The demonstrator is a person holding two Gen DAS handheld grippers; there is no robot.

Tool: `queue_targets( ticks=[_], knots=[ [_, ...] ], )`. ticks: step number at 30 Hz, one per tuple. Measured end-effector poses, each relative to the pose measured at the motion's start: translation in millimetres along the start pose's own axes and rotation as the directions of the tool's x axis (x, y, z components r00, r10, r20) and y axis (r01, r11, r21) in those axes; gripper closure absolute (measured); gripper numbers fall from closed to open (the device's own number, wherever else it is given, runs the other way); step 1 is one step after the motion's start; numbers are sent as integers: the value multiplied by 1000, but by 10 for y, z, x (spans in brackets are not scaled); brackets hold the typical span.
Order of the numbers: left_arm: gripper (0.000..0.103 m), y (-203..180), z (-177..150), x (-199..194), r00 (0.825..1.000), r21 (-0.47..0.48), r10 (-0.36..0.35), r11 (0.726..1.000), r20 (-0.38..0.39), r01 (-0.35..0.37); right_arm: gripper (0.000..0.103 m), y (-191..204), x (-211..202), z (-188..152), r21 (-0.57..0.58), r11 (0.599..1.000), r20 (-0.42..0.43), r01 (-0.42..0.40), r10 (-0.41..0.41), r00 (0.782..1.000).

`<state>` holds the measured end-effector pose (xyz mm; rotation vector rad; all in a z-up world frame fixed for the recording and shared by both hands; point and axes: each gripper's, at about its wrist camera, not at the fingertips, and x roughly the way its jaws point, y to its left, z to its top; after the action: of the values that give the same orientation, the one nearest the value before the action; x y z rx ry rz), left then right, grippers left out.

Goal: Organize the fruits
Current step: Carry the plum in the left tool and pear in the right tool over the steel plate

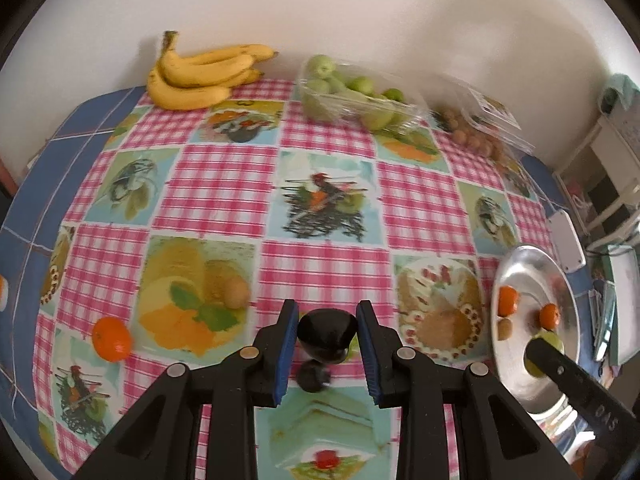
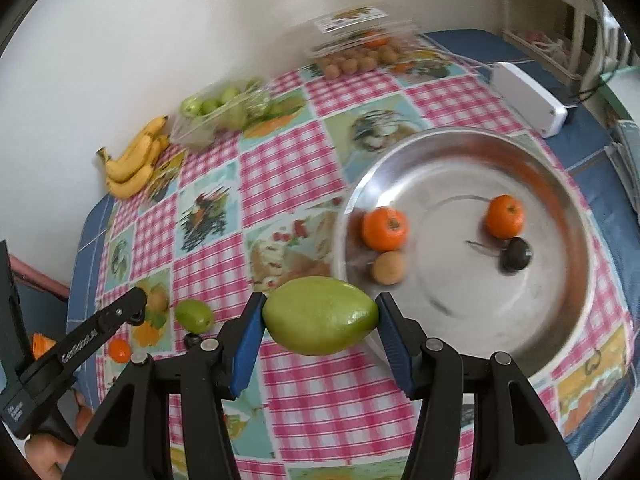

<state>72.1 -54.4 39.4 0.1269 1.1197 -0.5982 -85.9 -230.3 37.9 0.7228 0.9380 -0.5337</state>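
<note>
over the checked cloth (image 2: 320, 400), just beside the metal bowl (image 2: 568, 184), r gripper (image 2: 320, 316) pinches a green fruit (image 2: 320, 315) end to end btwn its blue pads. bowl holds 2 oranges (image 2: 385, 228), a brown fruit (image 2: 388, 267) & a dark fruit (image 2: 517, 255). l gripper (image 1: 327, 332) squeezes a dark fruit (image 1: 327, 334) above the cloth. loose on the cloth: small green fruit (image 2: 195, 316), orange (image 1: 112, 339), brown fruit (image 1: 236, 293). by the wall: bananas (image 1: 200, 76), tray of green fruit (image 1: 356, 96), box of brown fruit (image 1: 472, 132). white box (image 2: 528, 98) sits near the bowl's far rim.
</note>
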Motion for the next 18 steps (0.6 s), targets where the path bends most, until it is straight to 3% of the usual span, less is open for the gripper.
queue_targets(
  ticks=[7, 18],
  knots=[
    [71, -511, -141, 6, 999, 109, -46, 993, -16, 47, 46, -363, -115, 80, 90, 996, 26, 9, -11, 1000],
    [71, -1271, -376, 35, 988, 252, -137, 956, -66, 150, 46, -990, -346, 145, 235, 972, 73, 29, -48, 996]
  ],
)
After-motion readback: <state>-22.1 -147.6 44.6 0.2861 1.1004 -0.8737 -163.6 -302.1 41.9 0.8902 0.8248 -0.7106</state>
